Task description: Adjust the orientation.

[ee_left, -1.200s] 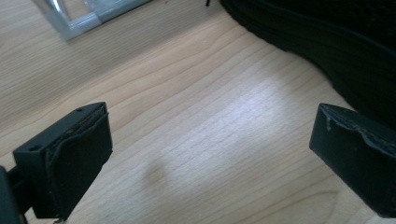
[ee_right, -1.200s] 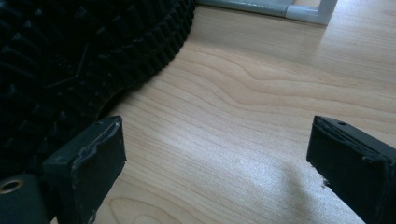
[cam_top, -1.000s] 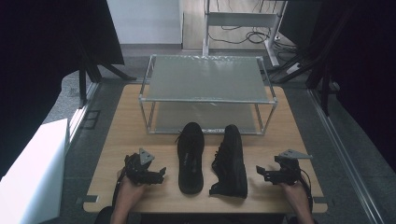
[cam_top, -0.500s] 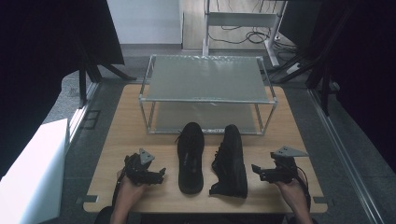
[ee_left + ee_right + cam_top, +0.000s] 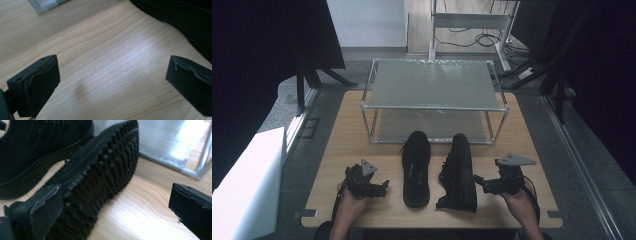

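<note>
Right gripper (image 5: 479,181) has slid inward toward the shoes since a second ago; it now sits just beside the heel of the right-hand shoe (image 5: 458,172). Left gripper (image 5: 382,187) unchanged, resting on the table (image 5: 337,150) near the left-hand shoe (image 5: 416,167).

Largest first: two-tier metal rack (image 5: 434,82) at the far half of the table, both shelves bare as far as can be seen. Nothing stowed yet.

Both shoes lie in front of the rack, toes toward it. Left-hand shoe upright on its sole. Right-hand shoe tipped on its side; the right gripper view shows its lugged sole (image 5: 100,185) facing the gripper.

Right jaws spread wide, one at the sole's edge, nothing gripped. Left jaws also wide, bare wood between them.

Judgement: the inward move looks like an approach to grasp the tipped shoe, probably for shelving.
</note>
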`<state>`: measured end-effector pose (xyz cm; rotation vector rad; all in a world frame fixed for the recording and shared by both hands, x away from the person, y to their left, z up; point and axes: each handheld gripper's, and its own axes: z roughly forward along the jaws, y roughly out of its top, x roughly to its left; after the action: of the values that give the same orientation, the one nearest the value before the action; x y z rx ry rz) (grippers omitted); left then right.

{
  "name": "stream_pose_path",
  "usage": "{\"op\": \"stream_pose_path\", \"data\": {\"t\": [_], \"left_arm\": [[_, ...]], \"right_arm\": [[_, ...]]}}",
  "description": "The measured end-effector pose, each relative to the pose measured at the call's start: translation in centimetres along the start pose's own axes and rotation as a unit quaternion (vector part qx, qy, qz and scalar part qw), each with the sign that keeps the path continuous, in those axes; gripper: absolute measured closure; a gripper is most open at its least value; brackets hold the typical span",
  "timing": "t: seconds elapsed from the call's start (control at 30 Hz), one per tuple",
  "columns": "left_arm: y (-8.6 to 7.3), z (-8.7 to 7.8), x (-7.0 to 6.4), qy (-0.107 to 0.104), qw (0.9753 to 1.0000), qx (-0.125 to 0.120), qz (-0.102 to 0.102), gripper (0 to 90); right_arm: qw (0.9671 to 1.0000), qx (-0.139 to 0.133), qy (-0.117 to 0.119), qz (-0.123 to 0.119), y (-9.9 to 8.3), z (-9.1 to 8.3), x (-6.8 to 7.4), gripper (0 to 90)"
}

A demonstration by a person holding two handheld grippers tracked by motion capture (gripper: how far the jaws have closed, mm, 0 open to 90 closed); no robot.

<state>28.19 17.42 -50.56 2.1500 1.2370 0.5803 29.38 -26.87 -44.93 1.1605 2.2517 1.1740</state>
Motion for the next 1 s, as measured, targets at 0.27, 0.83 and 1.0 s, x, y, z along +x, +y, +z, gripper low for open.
{"op": "stream_pose_path", "data": {"t": [0.27,0.83,1.0], "left_arm": [[0.0,0.1,0.0,0.001,1.0000,0.003,0.000,0.0],[-0.1,0.2,-0.1,0.000,0.9999,0.013,0.003,0.0],[-0.1,0.4,-0.2,0.000,0.9999,0.016,0.004,0.0]], "right_arm": [[0.9999,-0.008,0.007,-0.001,0.7,0.5,0.8,0.0],[0.9994,0.011,-0.023,0.024,-0.2,-0.6,-0.9,0.0],[0.9987,0.005,-0.030,0.041,-0.8,-1.2,-2.1,0.1]]}}
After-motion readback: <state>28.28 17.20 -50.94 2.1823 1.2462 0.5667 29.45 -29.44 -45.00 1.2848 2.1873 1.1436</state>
